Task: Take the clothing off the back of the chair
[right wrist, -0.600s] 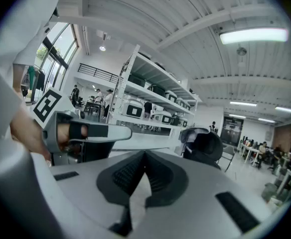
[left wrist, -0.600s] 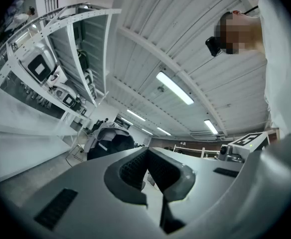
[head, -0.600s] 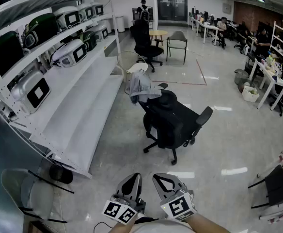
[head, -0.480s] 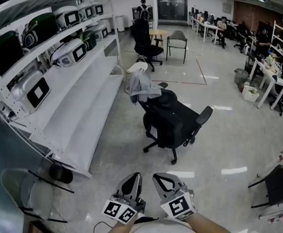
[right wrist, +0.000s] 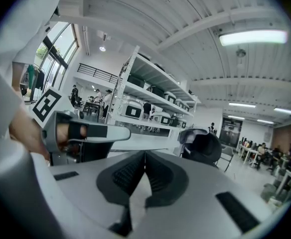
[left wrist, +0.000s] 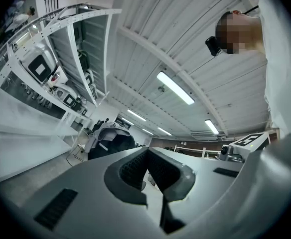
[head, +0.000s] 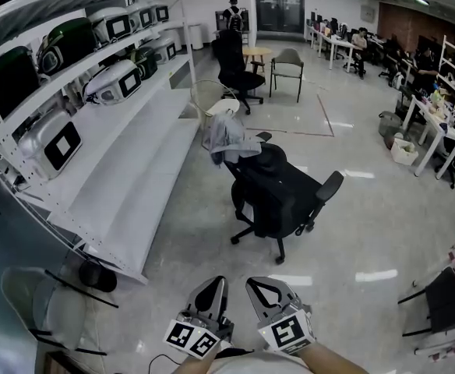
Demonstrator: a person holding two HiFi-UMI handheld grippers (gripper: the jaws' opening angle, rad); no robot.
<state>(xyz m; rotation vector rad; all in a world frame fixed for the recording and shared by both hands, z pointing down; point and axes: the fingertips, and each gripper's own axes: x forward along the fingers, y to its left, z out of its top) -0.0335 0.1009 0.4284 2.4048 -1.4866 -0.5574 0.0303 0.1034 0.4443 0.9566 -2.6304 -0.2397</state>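
Glossy floor (head: 368, 209) (mirror-slick), soft cloth clothing (head: 227, 137), matt chair (head: 278, 197)

Left gripper (head: 217, 282) and right gripper (head: 253, 284) are held side by side, low and close to the body, tips pointing forward. Both pairs of jaws are closed tip to tip with nothing between them. Right forearm (head: 334, 359) is bare and angled inward. Neither gripper touches anything.

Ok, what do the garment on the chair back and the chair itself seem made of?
Grey garment: soft matte cloth, judging by its loose drape and folds. Black office chair: probably matte fabric or mesh upholstery, since it shows no sheen; it is too far off to tell which.
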